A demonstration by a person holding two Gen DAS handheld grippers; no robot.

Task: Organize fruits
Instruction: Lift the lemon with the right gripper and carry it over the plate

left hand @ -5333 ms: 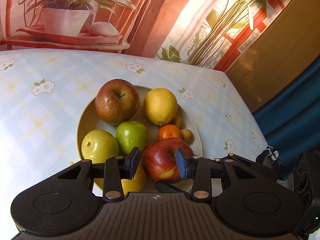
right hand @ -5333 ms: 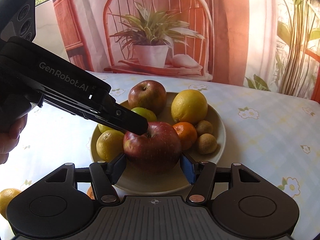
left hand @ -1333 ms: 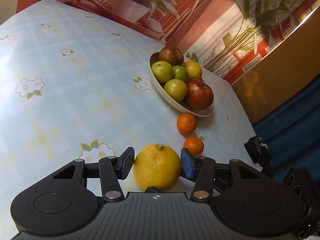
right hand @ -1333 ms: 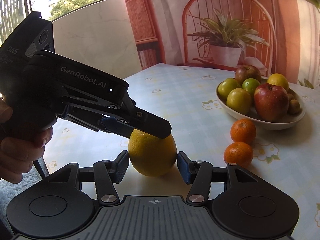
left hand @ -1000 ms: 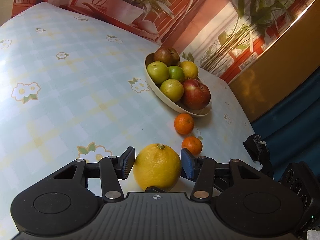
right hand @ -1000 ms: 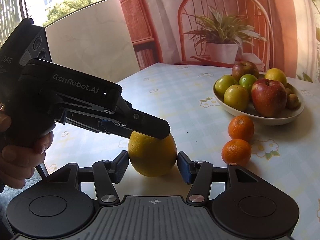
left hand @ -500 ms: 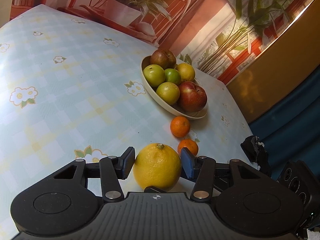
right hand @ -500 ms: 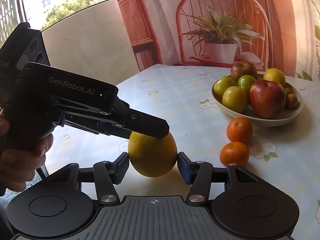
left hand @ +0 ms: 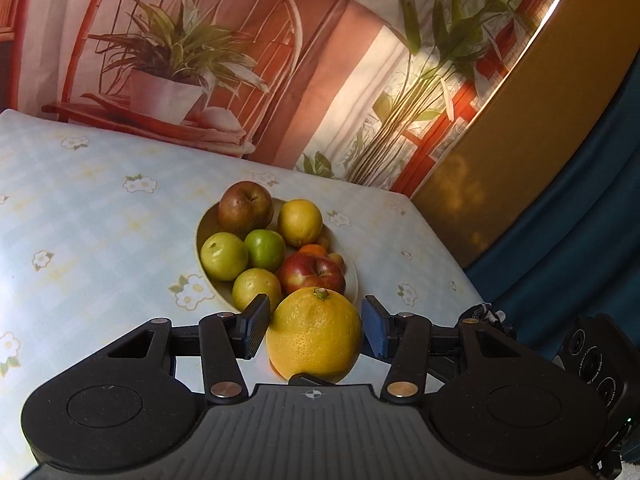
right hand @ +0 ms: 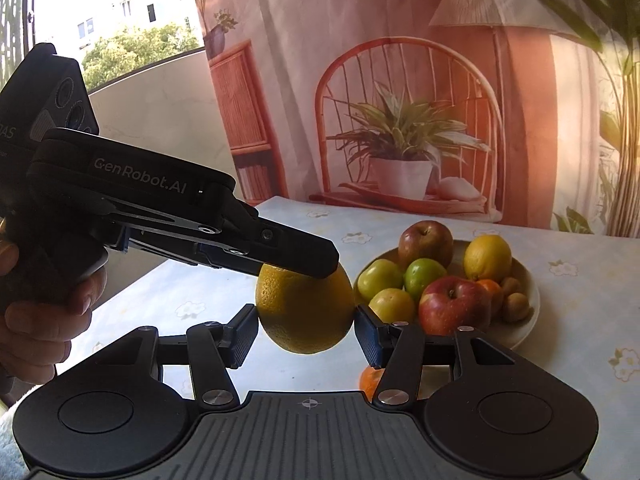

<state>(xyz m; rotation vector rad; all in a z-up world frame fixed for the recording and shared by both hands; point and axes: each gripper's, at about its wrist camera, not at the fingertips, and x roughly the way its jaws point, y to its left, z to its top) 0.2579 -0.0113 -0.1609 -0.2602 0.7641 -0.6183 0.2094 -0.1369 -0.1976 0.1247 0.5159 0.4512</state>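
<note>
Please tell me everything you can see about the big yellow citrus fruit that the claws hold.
The big yellow citrus fruit is round, with dimpled, slightly glossy peel and a small greenish-brown stem stub on top. It hangs in the air above the table, in front of the fruit bowl. The right claw presses its two sides, and the left claw grips it too, one finger lying across its top.

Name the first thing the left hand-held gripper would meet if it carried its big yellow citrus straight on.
Probably the red apple and the yellow-green fruit at the bowl's near edge; depth is unclear.
</note>
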